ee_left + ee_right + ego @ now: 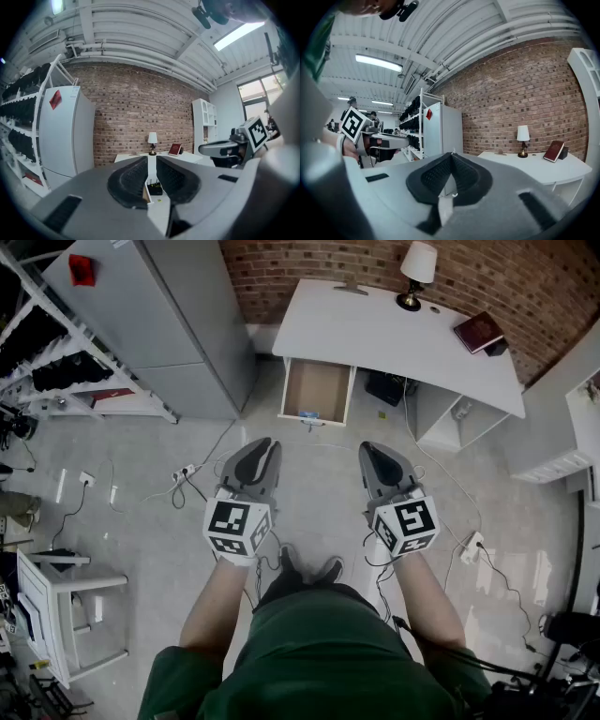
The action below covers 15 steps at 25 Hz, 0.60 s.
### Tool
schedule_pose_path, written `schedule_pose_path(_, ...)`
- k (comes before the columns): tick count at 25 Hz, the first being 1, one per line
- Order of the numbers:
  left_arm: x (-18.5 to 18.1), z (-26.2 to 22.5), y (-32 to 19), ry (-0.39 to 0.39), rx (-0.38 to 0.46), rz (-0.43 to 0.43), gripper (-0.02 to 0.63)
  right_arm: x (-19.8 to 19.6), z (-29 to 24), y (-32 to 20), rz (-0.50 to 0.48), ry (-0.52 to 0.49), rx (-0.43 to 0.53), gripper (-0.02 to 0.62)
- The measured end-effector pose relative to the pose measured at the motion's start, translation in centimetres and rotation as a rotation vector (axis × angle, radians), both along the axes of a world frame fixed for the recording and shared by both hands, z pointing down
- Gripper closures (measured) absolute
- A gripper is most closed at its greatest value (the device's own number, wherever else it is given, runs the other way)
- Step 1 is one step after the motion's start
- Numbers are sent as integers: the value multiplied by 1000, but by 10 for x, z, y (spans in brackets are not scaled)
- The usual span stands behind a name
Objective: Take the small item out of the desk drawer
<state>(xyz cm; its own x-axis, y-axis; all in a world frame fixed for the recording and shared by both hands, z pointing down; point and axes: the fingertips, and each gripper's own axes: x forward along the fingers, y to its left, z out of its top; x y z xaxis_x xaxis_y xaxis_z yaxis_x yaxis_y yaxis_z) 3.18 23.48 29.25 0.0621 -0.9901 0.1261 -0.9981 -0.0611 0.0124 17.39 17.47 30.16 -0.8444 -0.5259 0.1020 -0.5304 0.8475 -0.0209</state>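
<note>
A white desk stands against the brick wall, and its drawer is pulled open. A small blue and white item lies at the drawer's front edge. Both grippers hang in the air over the floor, well short of the desk. My left gripper points at the drawer; its jaws stand a narrow gap apart with nothing between them. Through that gap I see the drawer's edge. My right gripper has its tips together and holds nothing.
A lamp and a red book sit on the desk, with a black box under it. A grey cabinet and shelving stand at the left. Cables and a power strip lie on the floor.
</note>
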Motion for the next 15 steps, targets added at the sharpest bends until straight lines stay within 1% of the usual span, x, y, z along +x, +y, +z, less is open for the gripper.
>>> schedule_pose_path(7,-35,5,8,-3,-3,6,555,-24,6,-3,45,31,9,594)
schedule_pose_path(15,-100,7,11,22,13,11,554,-67,2,-7,101,93,40,592)
